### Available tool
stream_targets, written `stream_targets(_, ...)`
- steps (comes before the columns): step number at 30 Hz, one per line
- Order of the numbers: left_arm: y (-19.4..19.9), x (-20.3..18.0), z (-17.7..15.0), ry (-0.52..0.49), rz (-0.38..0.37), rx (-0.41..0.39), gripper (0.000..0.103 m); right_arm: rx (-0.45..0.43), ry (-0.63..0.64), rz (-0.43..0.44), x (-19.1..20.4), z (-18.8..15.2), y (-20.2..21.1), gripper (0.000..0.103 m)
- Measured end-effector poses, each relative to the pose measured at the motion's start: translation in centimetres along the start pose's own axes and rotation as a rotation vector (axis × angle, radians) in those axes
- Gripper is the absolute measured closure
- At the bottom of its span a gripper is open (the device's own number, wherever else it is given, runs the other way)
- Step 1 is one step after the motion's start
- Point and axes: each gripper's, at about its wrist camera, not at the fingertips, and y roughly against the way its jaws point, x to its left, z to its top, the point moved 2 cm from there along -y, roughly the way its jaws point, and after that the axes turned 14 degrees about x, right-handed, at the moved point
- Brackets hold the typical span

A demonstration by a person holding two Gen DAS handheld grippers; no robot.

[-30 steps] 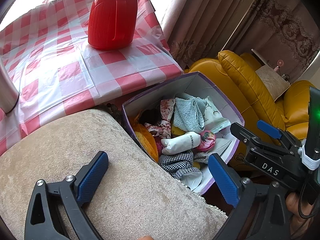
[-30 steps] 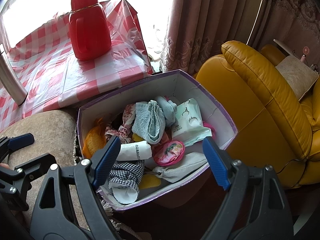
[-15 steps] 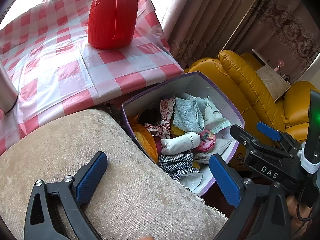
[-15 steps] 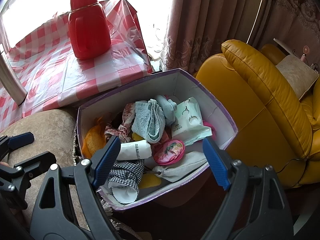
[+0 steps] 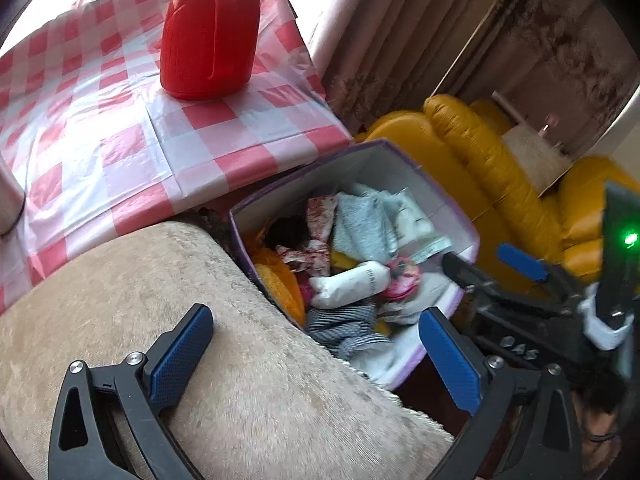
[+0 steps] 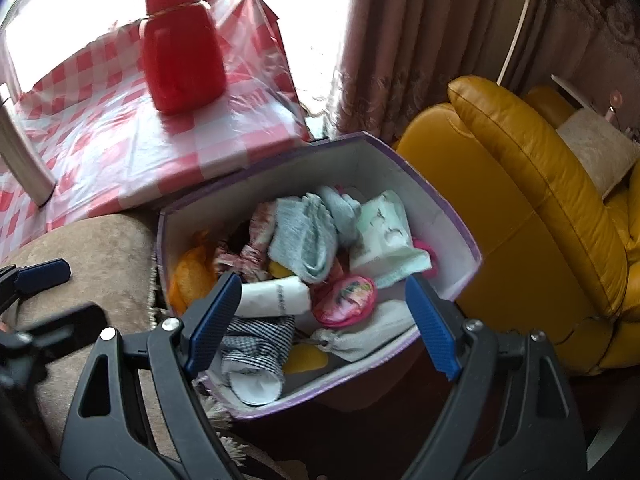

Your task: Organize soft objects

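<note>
Table [image 5: 120,152]: at far left we see a red-and-white checked cloth, with a red jug [image 5: 210,36] standing upright on it.
Cushion [image 5: 140,300]: we note beige plush in the lower left, its edge touching the box's near-left wall.
Left gripper [image 5: 316,354]: we find it released, its blue pads spread wide with nothing between them; one pad hangs over the cushion, the other over the near corner of the box.
Box [image 6: 460,236]: we record an open-topped box, white inside with a purple rim, sitting between the cushion and the armchair, just below the table edge.
Soft objects, left side of box: we see an orange plush piece [image 6: 192,276] against the left wall and a red-and-white patterned cloth [image 6: 248,256] beside it.
Soft objects, middle: we log a pale blue towel [image 6: 308,240] on top of the pile, a white roll [image 6: 276,300] lying in front of it, and a black-and-white checked cloth [image 6: 256,344] nearest us.
Soft objects, right side: we see a pale green packet [image 6: 384,232] and a round pink pouch [image 6: 344,300] beside the roll.
Right gripper [image 6: 320,320]: we find it unclenched and empty, poised above the box, pads touching none of the contents.
Armchair [image 6: 520,200]: at far right we see yellow leather, close against the box.
</note>
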Motion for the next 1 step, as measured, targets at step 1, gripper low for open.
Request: stream_targets(1, 0.91, 0.57, -0.19, 0.014, -0.042, -0.009, 0.0, 0.0, 0.0, 0.0, 0.0, 0.0, 0.0, 0.017)
